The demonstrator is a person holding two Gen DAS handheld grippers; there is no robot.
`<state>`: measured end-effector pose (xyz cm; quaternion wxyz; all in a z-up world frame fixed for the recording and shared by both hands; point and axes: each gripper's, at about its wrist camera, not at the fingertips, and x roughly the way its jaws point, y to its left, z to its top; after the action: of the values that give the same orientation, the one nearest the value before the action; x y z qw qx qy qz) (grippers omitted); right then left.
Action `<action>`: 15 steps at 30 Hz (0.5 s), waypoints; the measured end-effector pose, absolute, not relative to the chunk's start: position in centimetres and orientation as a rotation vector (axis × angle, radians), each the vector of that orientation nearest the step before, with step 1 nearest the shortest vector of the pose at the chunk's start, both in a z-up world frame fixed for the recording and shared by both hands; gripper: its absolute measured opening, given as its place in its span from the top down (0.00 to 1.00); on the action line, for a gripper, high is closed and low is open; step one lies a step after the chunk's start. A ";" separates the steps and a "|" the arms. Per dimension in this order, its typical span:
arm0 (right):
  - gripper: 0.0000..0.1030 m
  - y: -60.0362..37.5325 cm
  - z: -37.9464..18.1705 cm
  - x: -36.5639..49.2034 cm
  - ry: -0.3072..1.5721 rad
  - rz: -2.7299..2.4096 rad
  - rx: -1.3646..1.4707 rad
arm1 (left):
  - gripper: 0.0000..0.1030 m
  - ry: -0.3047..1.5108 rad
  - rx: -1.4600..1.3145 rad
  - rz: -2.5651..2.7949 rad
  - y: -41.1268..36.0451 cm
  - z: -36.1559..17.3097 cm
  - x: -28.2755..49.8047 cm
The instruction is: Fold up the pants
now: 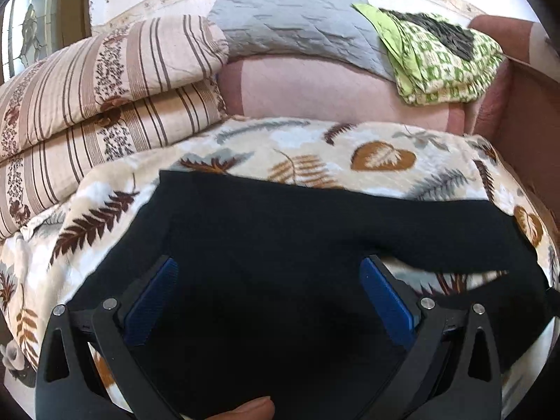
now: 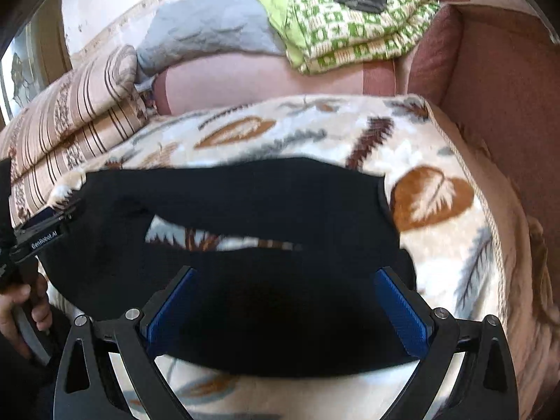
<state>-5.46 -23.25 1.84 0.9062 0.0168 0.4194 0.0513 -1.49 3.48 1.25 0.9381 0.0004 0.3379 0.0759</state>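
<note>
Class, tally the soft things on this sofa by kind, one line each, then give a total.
Black pants: 1
Leaf-print blanket: 1
Striped folded quilt: 1
Grey quilted throw: 1
Green patterned cloth: 1
Total: 5

The black pants lie spread flat on a leaf-patterned blanket, unfolded. Their two legs run sideways, parted by a narrow gap where the blanket shows through. The fabric is plain, dark and slightly rumpled.
</note>
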 end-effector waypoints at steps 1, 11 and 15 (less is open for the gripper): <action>0.02 -23.0 1.7 -5.6 0.868 0.112 0.026 | 0.00 0.698 -0.001 0.151 3.3 1.1 -1.6; 0.02 -21.6 0.8 -5.2 0.874 0.076 -0.063 | 0.00 0.859 -0.016 0.139 2.4 -1.6 -1.4; 0.02 -21.6 0.5 -4.7 0.888 0.073 -0.058 | 0.00 0.928 -0.039 0.134 2.5 -2.7 -0.8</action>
<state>-4.74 -21.65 0.48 0.9020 -0.0282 0.4293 0.0354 -0.84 2.47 -2.69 0.8918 -0.0187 0.4474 0.0647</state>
